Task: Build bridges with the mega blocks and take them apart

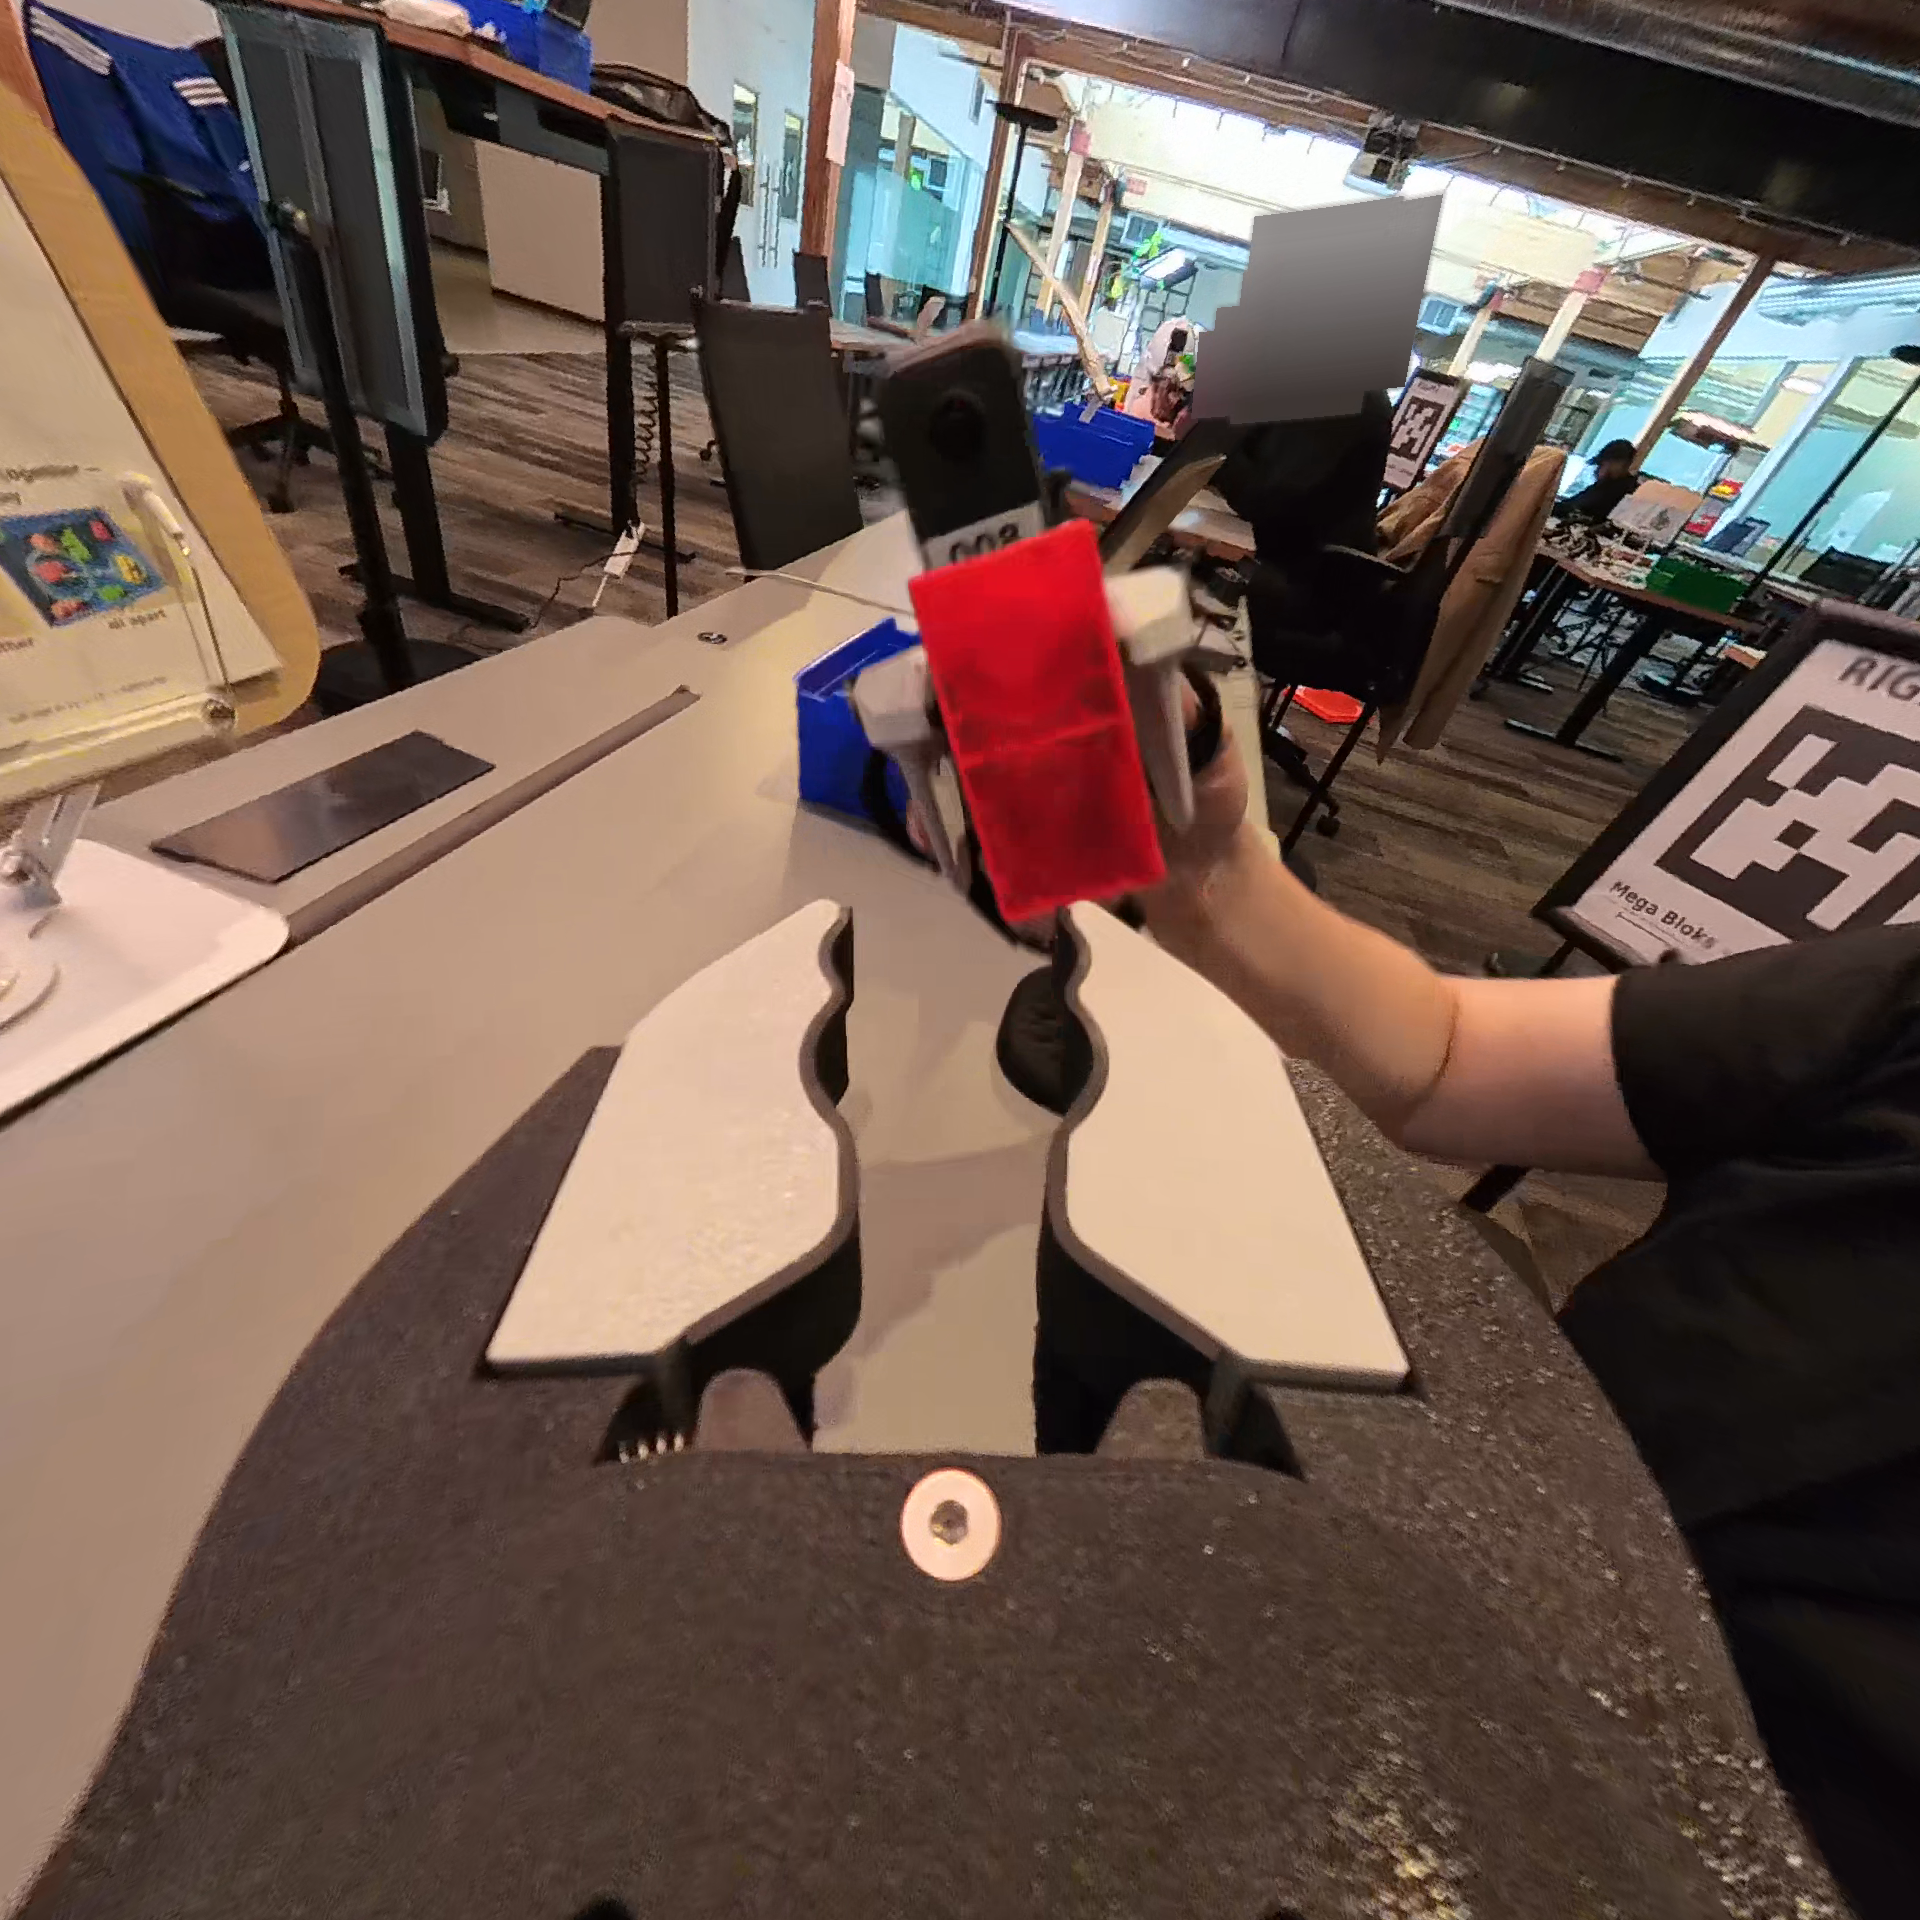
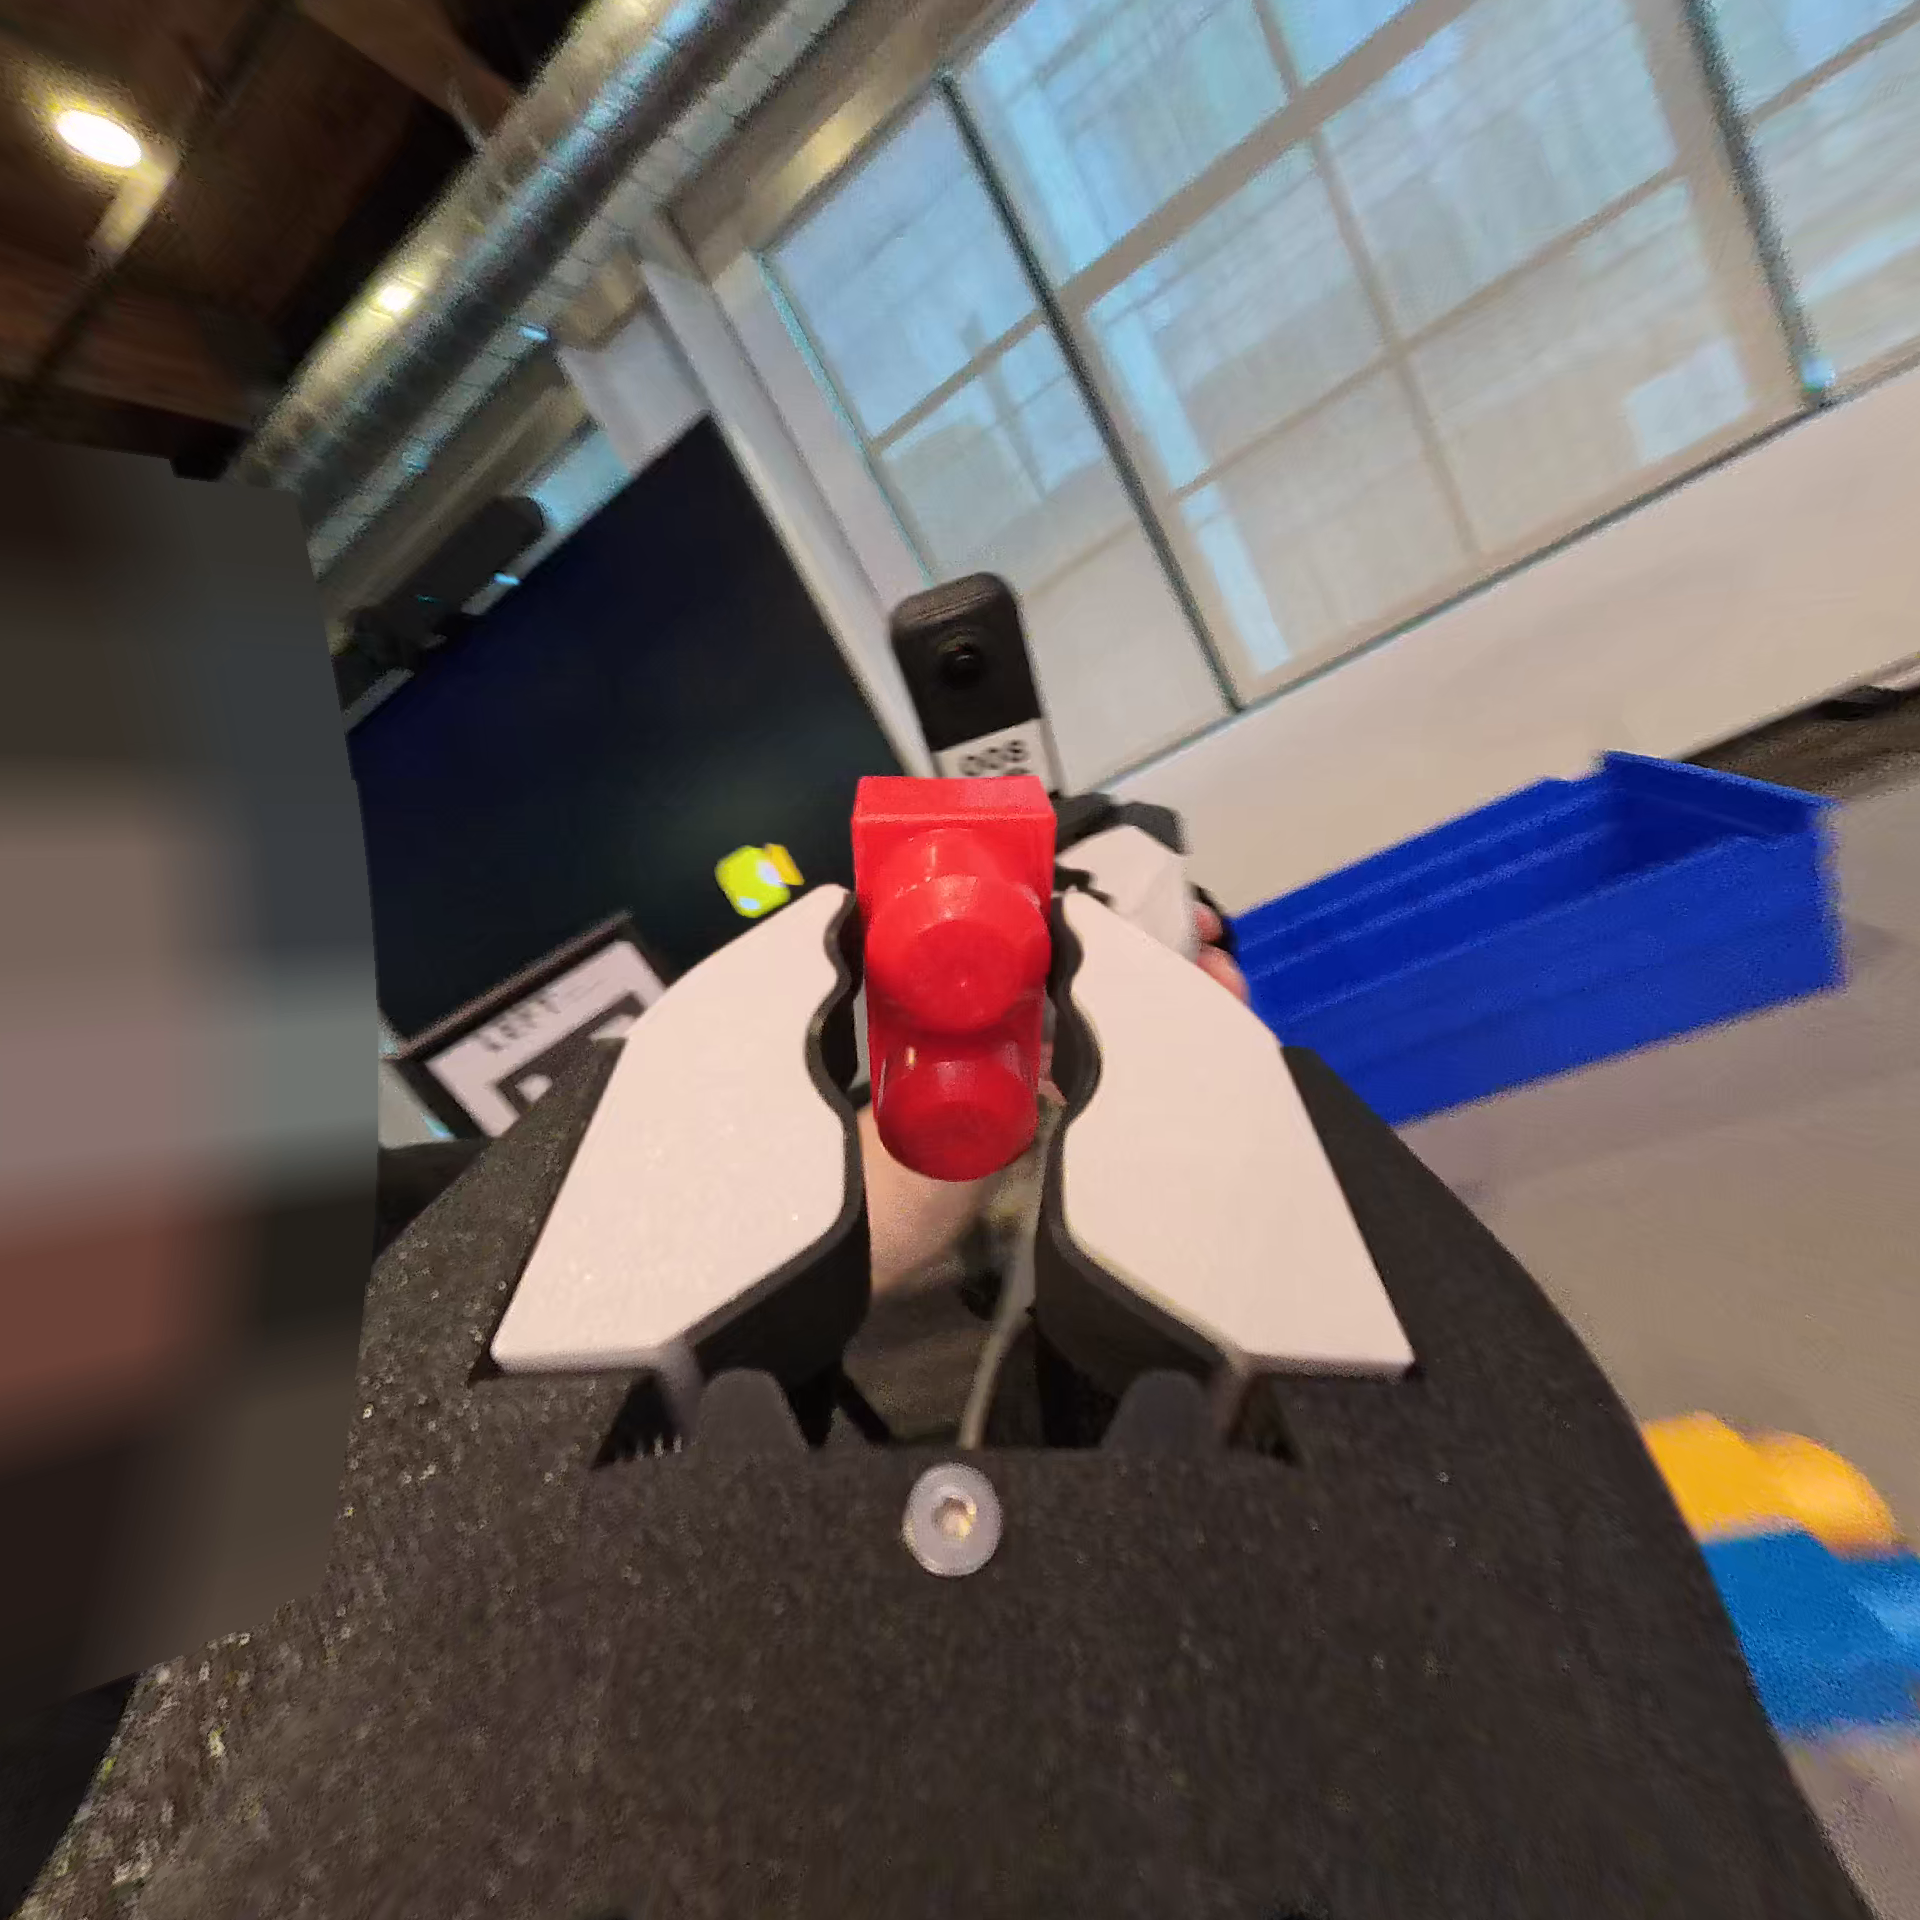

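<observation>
I've got the grey table (image 1: 260, 1122) filling the lower left of my left wrist view, and beyond its far edge a wide office floor with desks and chairs. On the table's far side sits the blue bin (image 1: 842, 727); in my right wrist view the same blue bin (image 2: 1538, 935) lies off to the right, tilted in the frame because that camera is angled upward toward a wall of big windows. A framed sign with a black-and-white square pattern (image 1: 1787, 821) stands to the right, past the table edge. My left gripper (image 1: 956, 997) hovers above the table with its two white fingers (image 1: 717, 1122) spread apart and nothing between them. Just ahead of it, my right gripper (image 1: 1049, 831) is raised in the air, facing back toward me, gripped from behind by a bare hand (image 1: 1210, 821), with a forearm running off to the right. That right gripper (image 2: 956, 977) is clamped on the red block (image 1: 1039, 727), one finger pressed on each long side. From the right wrist view the red block (image 2: 951, 977) shows two round studs pointing back at the camera, and it is held well clear of the table. Low at the right edge of that view I catch a blurred yellow block sitting on a blue block (image 2: 1808, 1558), too smeared for detail.
</observation>
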Available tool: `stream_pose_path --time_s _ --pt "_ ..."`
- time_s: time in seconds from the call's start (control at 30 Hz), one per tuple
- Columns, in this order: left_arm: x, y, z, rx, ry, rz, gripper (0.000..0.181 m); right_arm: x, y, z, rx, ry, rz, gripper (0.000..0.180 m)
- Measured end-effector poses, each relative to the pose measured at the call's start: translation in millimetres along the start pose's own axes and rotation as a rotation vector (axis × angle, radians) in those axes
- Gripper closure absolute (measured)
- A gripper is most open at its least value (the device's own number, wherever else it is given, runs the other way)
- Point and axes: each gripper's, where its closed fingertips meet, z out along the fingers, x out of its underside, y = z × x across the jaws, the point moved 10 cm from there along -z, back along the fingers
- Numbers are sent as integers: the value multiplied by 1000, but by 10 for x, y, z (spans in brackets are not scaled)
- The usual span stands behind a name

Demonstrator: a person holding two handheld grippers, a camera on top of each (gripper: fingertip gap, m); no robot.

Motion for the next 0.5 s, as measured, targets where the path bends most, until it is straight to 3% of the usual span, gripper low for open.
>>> stream_pose_path --time_s 0.03,0.13,0.23,0.37,0.5 --pt "48 14 -39 -18 7 -5 144 -20 -28 -120 76 33 -25 147" --pt "220 84 -239 -102 35 -30 144 -79 -241 -583 423 304 -142 147" --pt "386 142 -453 -209 53 -61 146 -76 -522 -1039 764 736 -222 146" --pt "635 160 -560 -312 148 -97 149 105 -833 -1246 875 1210 -173 147" --pt "872 144 -496 -383 292 -89 150 361 -1127 -1241 858 1511 -143 147"
